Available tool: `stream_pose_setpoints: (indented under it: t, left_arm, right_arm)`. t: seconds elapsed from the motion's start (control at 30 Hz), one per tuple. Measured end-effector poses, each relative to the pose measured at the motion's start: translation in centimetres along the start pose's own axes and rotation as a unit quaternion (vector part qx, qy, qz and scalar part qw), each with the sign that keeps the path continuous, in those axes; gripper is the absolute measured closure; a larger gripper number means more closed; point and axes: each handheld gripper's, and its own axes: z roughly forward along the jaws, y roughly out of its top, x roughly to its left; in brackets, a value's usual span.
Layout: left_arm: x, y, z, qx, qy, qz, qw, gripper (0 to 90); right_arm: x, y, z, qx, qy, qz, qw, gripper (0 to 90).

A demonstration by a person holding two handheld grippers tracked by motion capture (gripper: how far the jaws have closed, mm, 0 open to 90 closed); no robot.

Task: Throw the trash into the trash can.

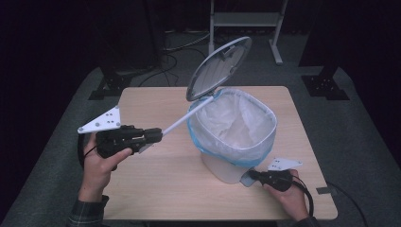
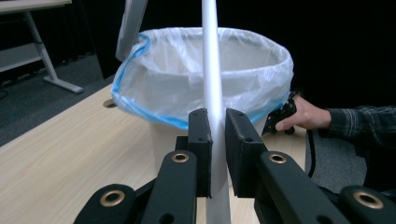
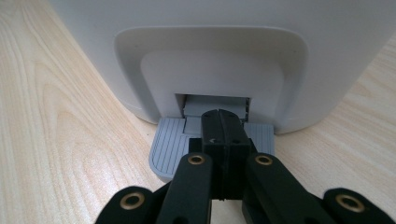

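The white pedal bin with its plastic liner stands lid-up: right tool, jaws together, presses the grey pedal; left tool clamps a white rod poised over it, not yet dropped in.

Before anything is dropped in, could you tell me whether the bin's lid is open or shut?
Open: the lid stands tilted up behind the bin, baring its white liner, while the shut right gripper presses the grey pedal.

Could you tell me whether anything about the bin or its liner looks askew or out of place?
Nothing looks damaged or spilled. The bin stands upright with its lid raised while the shut right gripper presses the pedal. The left gripper clamps a white rod reaching the liner rim.
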Motion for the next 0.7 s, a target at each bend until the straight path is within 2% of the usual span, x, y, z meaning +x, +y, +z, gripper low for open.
stream_pose_setpoints:
  t: [0.7]
  left_arm:
    - [0.4, 4.4, 4.5, 0.004, -0.018, 0.017, 0.9997, 81.3]
  right_arm:
    - [0.0, 0.0, 0.0, 0.000, 0.001, 0.002, 1.0000, 89.8]
